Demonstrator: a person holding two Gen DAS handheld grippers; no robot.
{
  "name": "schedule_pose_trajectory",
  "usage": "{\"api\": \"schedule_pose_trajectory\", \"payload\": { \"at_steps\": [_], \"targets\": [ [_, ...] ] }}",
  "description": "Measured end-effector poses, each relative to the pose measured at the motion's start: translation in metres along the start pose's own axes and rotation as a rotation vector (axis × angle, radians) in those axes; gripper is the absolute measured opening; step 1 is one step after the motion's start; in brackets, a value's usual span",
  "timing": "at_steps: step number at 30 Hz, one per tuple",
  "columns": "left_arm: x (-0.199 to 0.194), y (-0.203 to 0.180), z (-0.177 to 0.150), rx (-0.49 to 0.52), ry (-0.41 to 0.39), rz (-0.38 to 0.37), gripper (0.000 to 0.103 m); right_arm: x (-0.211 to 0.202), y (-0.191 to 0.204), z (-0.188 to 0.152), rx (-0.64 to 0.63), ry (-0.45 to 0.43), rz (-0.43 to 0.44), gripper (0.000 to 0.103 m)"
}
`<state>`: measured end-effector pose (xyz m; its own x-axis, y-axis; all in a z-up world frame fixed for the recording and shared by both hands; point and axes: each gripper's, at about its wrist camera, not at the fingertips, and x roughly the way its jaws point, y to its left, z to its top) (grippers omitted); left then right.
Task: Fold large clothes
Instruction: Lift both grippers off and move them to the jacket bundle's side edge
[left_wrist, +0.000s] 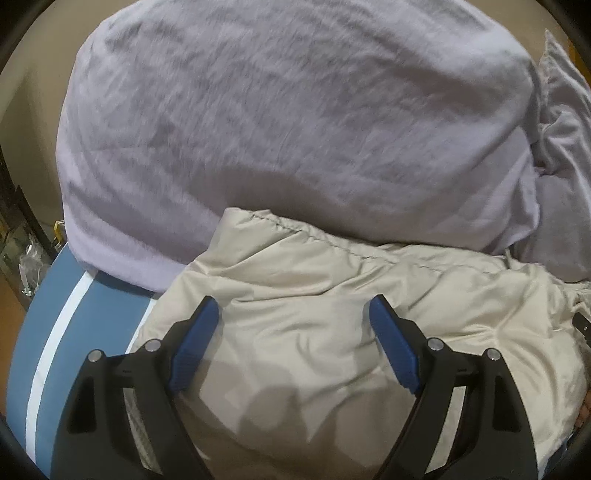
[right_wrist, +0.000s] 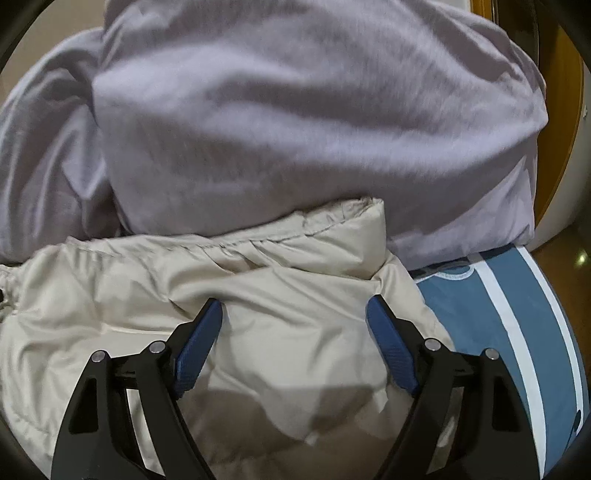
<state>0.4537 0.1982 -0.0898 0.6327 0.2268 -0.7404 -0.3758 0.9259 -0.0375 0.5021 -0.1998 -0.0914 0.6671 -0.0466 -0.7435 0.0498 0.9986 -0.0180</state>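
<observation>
A beige puffer jacket (left_wrist: 332, 325) lies crumpled on a blue bedsheet with white stripes (left_wrist: 74, 332). My left gripper (left_wrist: 293, 308) is open just above the jacket's left part, with nothing between its blue pads (left_wrist: 192, 350). In the right wrist view the same jacket (right_wrist: 258, 288) fills the lower middle, its quilted edge turned up at the far side. My right gripper (right_wrist: 294, 308) is open over the jacket's right part, empty, near the jacket's right edge.
A big lilac duvet (left_wrist: 295, 129) is heaped behind the jacket and shows again in the right wrist view (right_wrist: 295, 118). The striped sheet (right_wrist: 517, 332) runs to the bed's right edge, with a wooden door frame (right_wrist: 561, 110) beyond.
</observation>
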Motion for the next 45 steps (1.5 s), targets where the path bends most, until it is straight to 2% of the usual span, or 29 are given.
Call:
{"api": "schedule_pose_trajectory", "payload": {
  "at_steps": [9,16,18,22,31,38,45],
  "targets": [
    [0.03,-0.005,-0.011,0.017,0.032,0.049,0.085,0.029,0.006,-0.001,-0.013,0.006,-0.011,0.084],
    [0.051,-0.012,-0.016,0.016,0.041,0.048,0.087,0.035,0.003,-0.001,-0.01,0.008,-0.01,0.086],
    [0.047,-0.001,-0.033,0.015,0.041,0.048,0.087,0.03,-0.001,-0.003,-0.009,0.007,-0.011,0.087],
    [0.053,0.002,-0.039,0.014,0.045,0.046,0.088,0.027,-0.007,-0.002,-0.011,0.009,-0.015,0.089],
    [0.055,-0.001,-0.036,0.014,0.047,0.045,0.092,0.04,0.007,-0.005,-0.025,0.013,-0.031,0.097],
    [0.057,0.001,-0.04,0.011,0.034,0.051,0.098,0.034,0.024,-0.009,-0.029,0.001,-0.037,0.098],
    [0.06,-0.002,-0.048,0.009,0.027,0.051,0.1,0.032,0.028,-0.011,-0.032,-0.011,-0.051,0.099]
  ]
}}
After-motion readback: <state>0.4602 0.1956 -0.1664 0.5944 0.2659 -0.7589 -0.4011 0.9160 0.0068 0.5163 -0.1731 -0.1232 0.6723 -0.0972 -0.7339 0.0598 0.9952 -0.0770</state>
